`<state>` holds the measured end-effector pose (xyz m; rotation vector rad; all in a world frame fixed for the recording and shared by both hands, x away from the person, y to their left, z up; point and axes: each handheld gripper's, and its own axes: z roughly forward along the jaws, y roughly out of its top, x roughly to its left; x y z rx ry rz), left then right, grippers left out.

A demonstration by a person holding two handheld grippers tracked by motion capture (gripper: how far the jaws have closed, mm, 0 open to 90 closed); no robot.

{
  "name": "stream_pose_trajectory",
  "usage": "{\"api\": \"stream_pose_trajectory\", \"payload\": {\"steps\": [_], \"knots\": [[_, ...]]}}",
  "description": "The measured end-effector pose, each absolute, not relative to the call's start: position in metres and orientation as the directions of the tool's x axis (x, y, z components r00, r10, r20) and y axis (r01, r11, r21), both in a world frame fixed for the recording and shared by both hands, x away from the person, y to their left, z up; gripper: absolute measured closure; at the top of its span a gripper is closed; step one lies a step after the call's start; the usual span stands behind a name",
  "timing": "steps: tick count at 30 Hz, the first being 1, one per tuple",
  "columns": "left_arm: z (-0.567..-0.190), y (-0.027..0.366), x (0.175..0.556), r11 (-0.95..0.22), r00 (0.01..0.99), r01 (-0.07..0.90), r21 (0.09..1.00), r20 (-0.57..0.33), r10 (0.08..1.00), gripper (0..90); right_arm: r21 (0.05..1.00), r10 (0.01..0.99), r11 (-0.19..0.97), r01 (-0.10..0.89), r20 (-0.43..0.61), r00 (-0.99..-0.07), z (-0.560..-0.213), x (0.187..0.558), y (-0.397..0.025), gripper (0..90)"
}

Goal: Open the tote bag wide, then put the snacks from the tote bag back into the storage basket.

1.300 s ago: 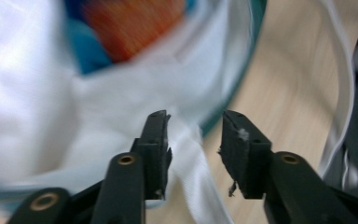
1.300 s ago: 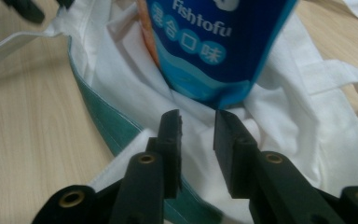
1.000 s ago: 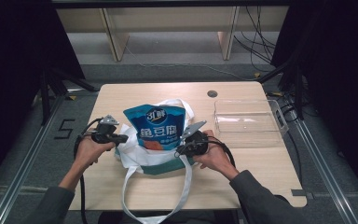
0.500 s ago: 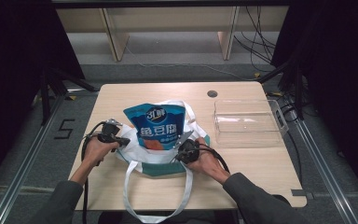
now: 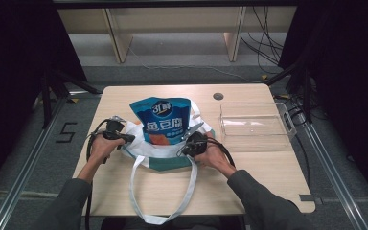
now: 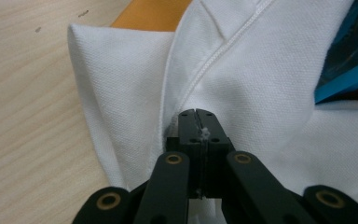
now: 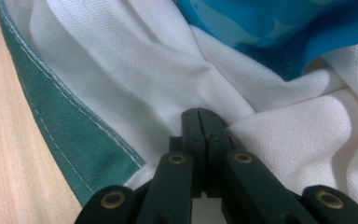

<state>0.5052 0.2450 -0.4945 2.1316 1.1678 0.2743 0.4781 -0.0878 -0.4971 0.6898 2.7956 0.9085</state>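
Both forearms come in from the near edge of the pale wooden table (image 5: 268, 172), grey sleeves angled inward, each hand wrapped around its tool. The left gripper (image 5: 124, 138) sits at the left side of the white fabric tote bag with green trim (image 5: 165, 155), the left hand (image 5: 100, 148) low on the tabletop behind it. The right gripper (image 5: 188, 143) presses in at the bag's right side, the right hand (image 5: 213, 152) just behind it.

The tote bag lies in the middle of the table, mouth towards the far side, its two long white handles (image 5: 139, 191) looping back to the near edge. A blue snack pouch with white lettering (image 5: 163, 120) stands up out of the bag, leaning a little to the far side. To the right, well apart, rests a clear plastic tray (image 5: 254, 125).

Up close, in the left gripper view, the left gripper (image 6: 196, 119) has its jaws pressed together, pinching white cloth beside a stitched seam; an orange patch (image 6: 151, 14) of the bag peeks out at the top, and the pouch's blue corner (image 6: 349, 51) at the right. The right gripper view has the right gripper (image 7: 200, 119) likewise clamped on a gathered fold of white cloth, the green hem (image 7: 60, 126) running along its left side and the blue pouch (image 7: 279, 23) above
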Motion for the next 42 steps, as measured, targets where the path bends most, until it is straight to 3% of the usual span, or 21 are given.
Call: {"api": "stream_pose_trajectory", "payload": {"steps": [3, 9, 10, 15, 17, 28, 42], "knots": [[-0.492, 0.245, 0.504, -0.368, 0.576, 0.664, 0.651, -0.131, 0.807, 86.2, 0.583, 0.472, 0.699, 0.416, 0.061, -0.879, -0.496, 0.477, -0.088, 89.3], [-0.469, 0.249, 0.491, -0.347, 0.593, 0.642, 0.684, -0.156, 0.79, 79.7, 0.61, 0.479, 0.67, 0.423, 0.08, -0.874, -0.482, 0.474, -0.095, 75.3], [-0.464, 0.251, 0.488, -0.345, 0.598, 0.638, 0.688, -0.162, 0.785, 73.1, 0.631, 0.483, 0.652, 0.42, 0.081, -0.872, -0.472, 0.47, -0.101, 69.3], [-0.44, 0.257, 0.462, -0.296, 0.61, 0.623, 0.724, -0.212, 0.764, 62.2, 0.677, 0.499, 0.608, 0.416, 0.083, -0.863, -0.457, 0.462, -0.111, 57.6], [-0.435, 0.256, 0.45, -0.32, 0.629, 0.607, 0.728, -0.193, 0.753, 56.9, 0.688, 0.508, 0.596, 0.414, 0.077, -0.858, -0.452, 0.461, -0.114, 54.4], [-0.426, 0.242, 0.388, -0.338, 0.653, 0.565, 0.753, -0.157, 0.741, 36.6, 0.696, 0.528, 0.589, 0.41, 0.054, -0.848, -0.435, 0.45, -0.129, 45.9], [-0.437, 0.24, 0.35, -0.351, 0.621, 0.563, 0.748, -0.103, 0.777, 22.9, 0.686, 0.534, 0.608, 0.4, 0.02, -0.845, -0.436, 0.451, -0.132, 41.0]]}}
